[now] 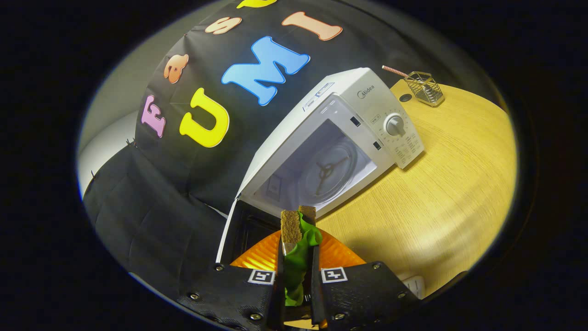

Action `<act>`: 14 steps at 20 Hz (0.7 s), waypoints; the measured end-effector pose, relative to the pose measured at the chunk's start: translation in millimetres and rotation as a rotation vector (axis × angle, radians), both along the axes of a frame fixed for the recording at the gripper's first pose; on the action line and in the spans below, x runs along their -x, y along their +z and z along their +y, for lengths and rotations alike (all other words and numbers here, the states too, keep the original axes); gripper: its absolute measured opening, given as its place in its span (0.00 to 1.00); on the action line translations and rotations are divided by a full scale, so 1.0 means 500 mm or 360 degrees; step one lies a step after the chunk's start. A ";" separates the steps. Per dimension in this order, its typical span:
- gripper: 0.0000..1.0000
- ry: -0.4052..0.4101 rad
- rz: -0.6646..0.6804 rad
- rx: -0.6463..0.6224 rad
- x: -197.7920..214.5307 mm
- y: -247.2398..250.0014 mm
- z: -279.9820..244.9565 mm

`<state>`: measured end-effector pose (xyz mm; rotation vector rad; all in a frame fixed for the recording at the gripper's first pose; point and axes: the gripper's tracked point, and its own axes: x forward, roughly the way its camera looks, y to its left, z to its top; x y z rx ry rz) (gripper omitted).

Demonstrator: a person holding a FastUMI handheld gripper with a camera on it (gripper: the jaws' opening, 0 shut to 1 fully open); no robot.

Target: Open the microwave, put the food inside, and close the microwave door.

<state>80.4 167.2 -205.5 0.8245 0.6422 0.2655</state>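
A white microwave stands on the wooden table ahead of me, tilted in my view. Its door hangs open toward me, showing the bright cavity with the glass turntable. My gripper is shut on a toy sandwich, brown bread slices with green lettuce between them, held upright between the fingers. The sandwich sits just short of the cavity's opening. Under the fingers lies an orange ribbed plate.
A wire mesh holder with a striped straw stands at the table's far corner beyond the microwave. The control dial is on the microwave's front panel. A white object lies by the table edge near my right finger.
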 end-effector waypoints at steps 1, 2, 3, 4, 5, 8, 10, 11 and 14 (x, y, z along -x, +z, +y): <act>0.22 -0.0016 -0.0011 -0.0012 -0.015 -0.002 0.007; 0.22 -0.0034 -0.0016 -0.0027 -0.031 -0.008 0.012; 0.22 -0.0056 -0.0022 -0.0040 -0.048 -0.011 0.017; 0.22 -0.0077 -0.0028 -0.0052 -0.061 -0.015 0.021; 0.22 -0.0098 -0.0033 -0.0063 -0.079 -0.020 0.026; 0.22 -0.0158 -0.0050 -0.0093 -0.121 -0.035 0.039; 0.22 -0.0201 -0.0075 -0.0111 -0.151 -0.040 0.045; 0.22 -0.0223 -0.0083 -0.0124 -0.167 -0.043 0.047; 0.22 -0.0282 -0.0112 -0.0131 -0.210 -0.056 0.046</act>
